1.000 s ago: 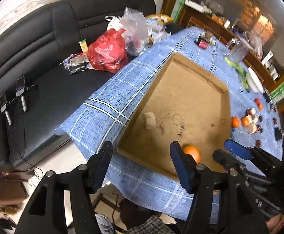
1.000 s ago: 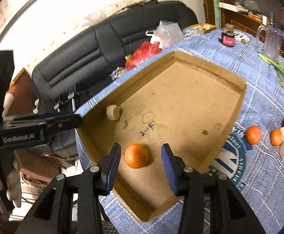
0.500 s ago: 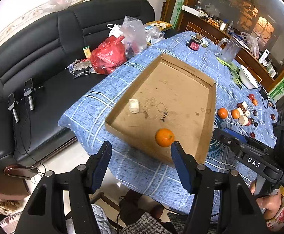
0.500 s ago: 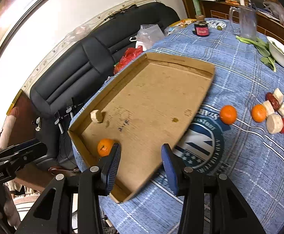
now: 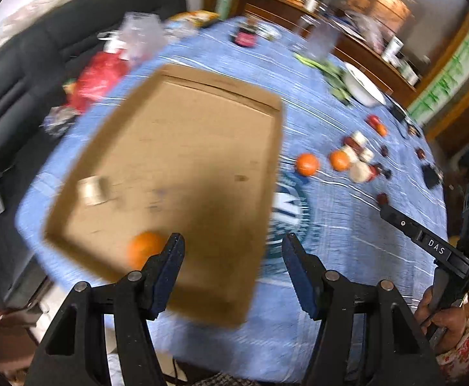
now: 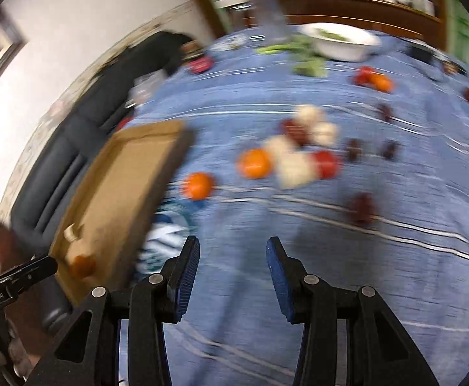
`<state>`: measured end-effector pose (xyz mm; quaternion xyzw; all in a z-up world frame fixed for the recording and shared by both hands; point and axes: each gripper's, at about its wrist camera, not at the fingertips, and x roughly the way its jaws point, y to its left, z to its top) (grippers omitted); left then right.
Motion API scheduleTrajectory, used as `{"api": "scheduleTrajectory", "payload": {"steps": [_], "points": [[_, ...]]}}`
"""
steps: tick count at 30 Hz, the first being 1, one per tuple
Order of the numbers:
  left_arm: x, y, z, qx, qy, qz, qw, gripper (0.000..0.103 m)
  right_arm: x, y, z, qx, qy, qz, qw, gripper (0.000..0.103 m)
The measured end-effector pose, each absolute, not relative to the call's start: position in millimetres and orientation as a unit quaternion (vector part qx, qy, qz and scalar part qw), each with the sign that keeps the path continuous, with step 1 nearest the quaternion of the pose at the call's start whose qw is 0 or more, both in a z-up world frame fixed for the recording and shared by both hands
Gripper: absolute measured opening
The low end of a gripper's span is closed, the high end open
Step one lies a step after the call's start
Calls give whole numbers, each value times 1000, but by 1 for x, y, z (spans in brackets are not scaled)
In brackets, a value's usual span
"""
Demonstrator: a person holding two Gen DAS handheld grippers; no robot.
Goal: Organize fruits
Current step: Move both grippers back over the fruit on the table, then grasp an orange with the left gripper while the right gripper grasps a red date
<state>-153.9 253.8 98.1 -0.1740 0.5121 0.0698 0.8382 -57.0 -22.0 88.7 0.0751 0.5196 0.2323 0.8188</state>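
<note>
Brown cardboard tray (image 5: 183, 148); orange fruit (image 5: 142, 249); blue striped tablecloth (image 6: 363, 257); white bowl (image 6: 340, 43); black sofa (image 5: 6, 74).

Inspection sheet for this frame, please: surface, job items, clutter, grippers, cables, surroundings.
Surface: blue checked tablecloth.
Job's things: cardboard tray holding one orange and a pale chunk; two oranges, pale chunks and red fruits loose on the cloth.
Clutter: white bowl, greens, red bag.
Grippers: left gripper open; right gripper open, both empty.
Cables: nothing seen.
Surroundings: black sofa, wooden cabinet.
</note>
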Motion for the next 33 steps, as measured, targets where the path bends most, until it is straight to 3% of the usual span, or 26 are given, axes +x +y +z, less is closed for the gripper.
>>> {"api": "scheduleTrajectory", "payload": {"steps": [10,18,23,26,31,33], "points": [[-48,178,68,-89,525,-47,845,62,-30,-80,74,89,527,168,828,46],[-1,179,36,-67,560,-67,823,61,-13,-58,60,45,527,172,831,46],[4,177,27,-42,571,-71,817,50,-3,-50,49,20,530,161,833,46],[3,174,23,-18,573,-58,817,31,-1,-49,43,9,531,155,833,46],[-4,178,27,-28,564,-50,824,30,-4,-41,44,-17,533,155,832,23],[-10,182,36,-45,553,-52,830,30,-9,-42,49,-13,535,157,830,23]]}}
